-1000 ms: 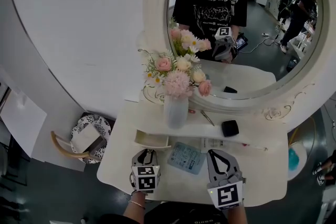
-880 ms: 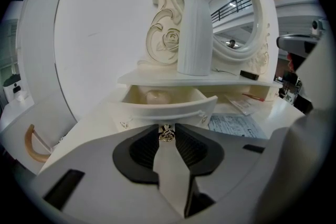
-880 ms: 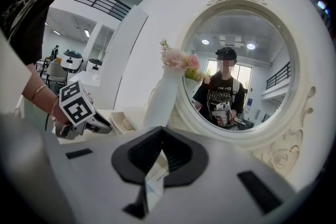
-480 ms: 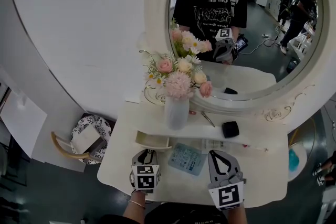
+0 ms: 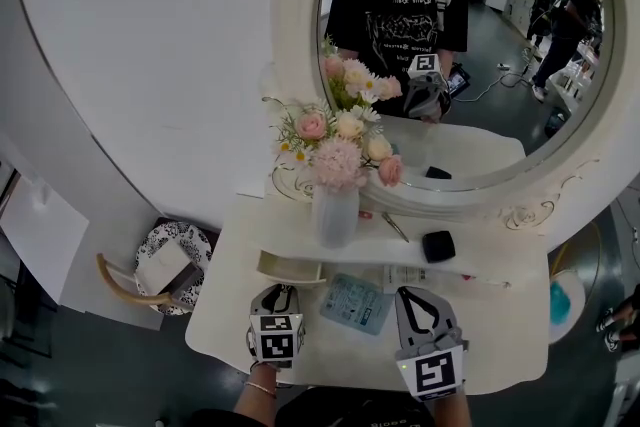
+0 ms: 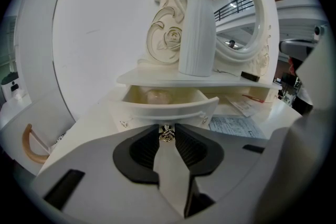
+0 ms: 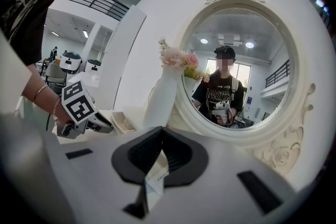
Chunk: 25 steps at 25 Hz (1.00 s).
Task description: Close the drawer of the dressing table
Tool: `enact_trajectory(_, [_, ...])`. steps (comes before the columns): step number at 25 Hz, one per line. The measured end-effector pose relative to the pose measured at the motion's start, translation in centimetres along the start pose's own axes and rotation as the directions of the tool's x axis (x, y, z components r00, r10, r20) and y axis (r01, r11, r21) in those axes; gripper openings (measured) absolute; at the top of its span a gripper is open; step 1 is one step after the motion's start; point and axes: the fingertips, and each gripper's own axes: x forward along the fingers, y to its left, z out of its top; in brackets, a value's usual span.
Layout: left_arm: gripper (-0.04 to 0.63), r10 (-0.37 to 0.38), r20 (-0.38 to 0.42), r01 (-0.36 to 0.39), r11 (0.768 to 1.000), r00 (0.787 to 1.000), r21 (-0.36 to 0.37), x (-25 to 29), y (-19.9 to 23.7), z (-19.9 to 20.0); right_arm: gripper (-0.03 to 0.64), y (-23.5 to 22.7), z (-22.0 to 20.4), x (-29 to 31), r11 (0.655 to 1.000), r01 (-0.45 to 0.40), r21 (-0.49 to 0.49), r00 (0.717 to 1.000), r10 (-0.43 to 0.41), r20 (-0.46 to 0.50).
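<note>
Left gripper view: left hand-held gripper [image 6: 167,129] nipped on small silver knob [image 6: 167,135] of open cream curved-front drawer [image 6: 160,108], 12 o'clock; right hand-held gripper [image 7: 159,132] closed, empty. Risk: skewed push slips knob, jams drawer.

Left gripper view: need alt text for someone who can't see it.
The left gripper's tongs pinch the small metal knob of a white drawer that stands pulled open under a shelf. A white ribbed vase of flowers stands on the shelf, in front of an oval mirror.
</note>
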Motion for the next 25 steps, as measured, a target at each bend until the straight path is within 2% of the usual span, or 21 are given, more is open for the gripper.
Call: enact_trajectory(25, [0.103,-0.003,0.004,0.003,1.000,1.000,0.013,0.98,0.21,0.67,0.011,-0.51,-0.46,0.79,1.000,0.015,0.017,1.000,-0.014,-0.013])
